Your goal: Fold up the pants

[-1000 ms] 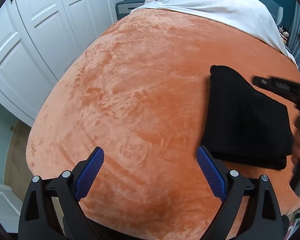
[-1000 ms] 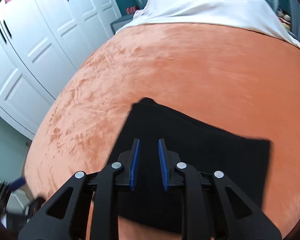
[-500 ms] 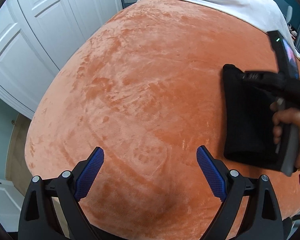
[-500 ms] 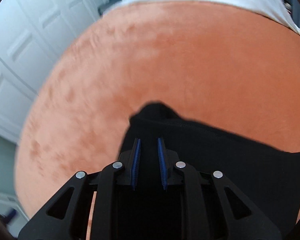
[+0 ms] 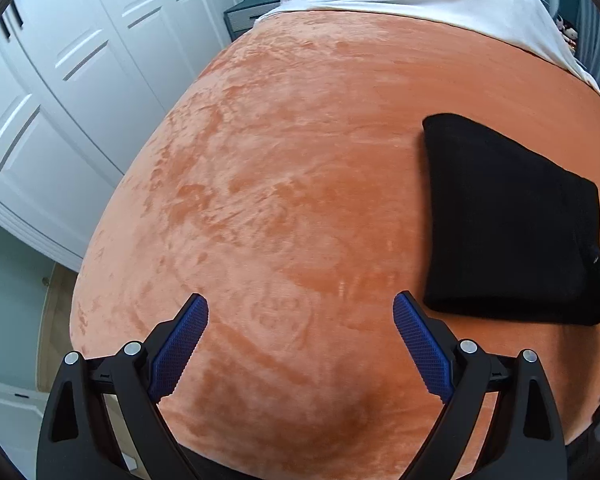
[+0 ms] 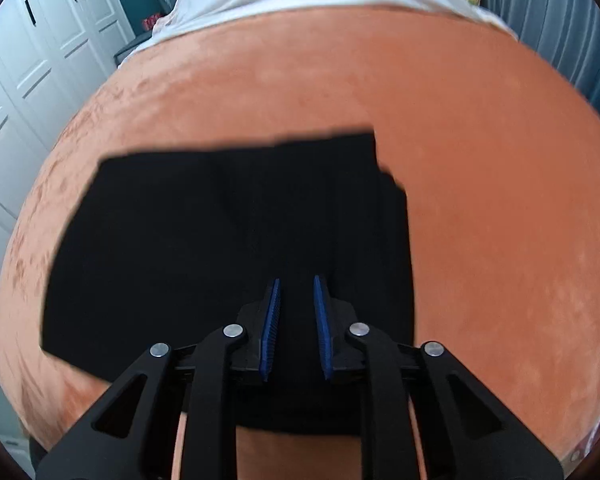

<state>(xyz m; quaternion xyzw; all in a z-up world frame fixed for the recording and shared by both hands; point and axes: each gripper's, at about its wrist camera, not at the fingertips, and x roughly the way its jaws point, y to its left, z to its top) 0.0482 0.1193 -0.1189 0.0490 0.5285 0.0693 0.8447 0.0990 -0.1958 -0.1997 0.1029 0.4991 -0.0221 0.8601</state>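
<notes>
Pants [image 5: 508, 216]: black, folded into a flat rectangle, lying on the orange plush blanket [image 5: 300, 184] of the bed, toward its right side. Left hand-held gripper [image 5: 300, 340]: jaws wide apart, nothing between them, over bare blanket just left of the pants. Right hand-held gripper [image 6: 296, 320]: blue pads nearly together, a narrow gap remaining, over the near edge of the pants; grip on fabric not discernible. White wardrobe doors [image 5: 60, 80] at left.

Folded pants [image 5: 508, 220] on bed [image 5: 292, 184], wardrobe [image 5: 60, 92] left
</notes>
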